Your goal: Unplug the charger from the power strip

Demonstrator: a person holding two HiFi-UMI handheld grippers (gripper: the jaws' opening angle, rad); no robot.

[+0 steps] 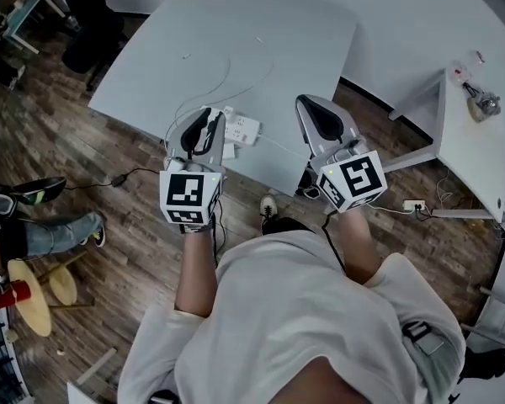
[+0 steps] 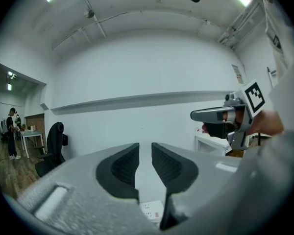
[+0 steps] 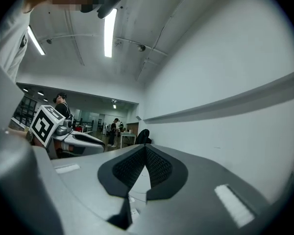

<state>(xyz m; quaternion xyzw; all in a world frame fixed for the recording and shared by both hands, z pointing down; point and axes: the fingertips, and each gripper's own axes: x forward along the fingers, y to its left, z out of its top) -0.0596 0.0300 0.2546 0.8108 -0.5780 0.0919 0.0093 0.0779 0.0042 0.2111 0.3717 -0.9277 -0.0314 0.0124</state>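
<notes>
Head view looks steeply down on the table (image 1: 261, 49); both gripper views skim level across it, toward the wall (image 2: 152, 72).

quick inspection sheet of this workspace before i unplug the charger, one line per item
surface: white table
job's things: white power strip by the table's near edge; charger not clearly made out
clutter: small specks on the table
grippers: left gripper jaws slightly apart, empty, strip showing below; right gripper jaws together, empty
cables: thin white cable looping on the table; black cable on the floor
surroundings: wood floor, black chair, seated person
</notes>
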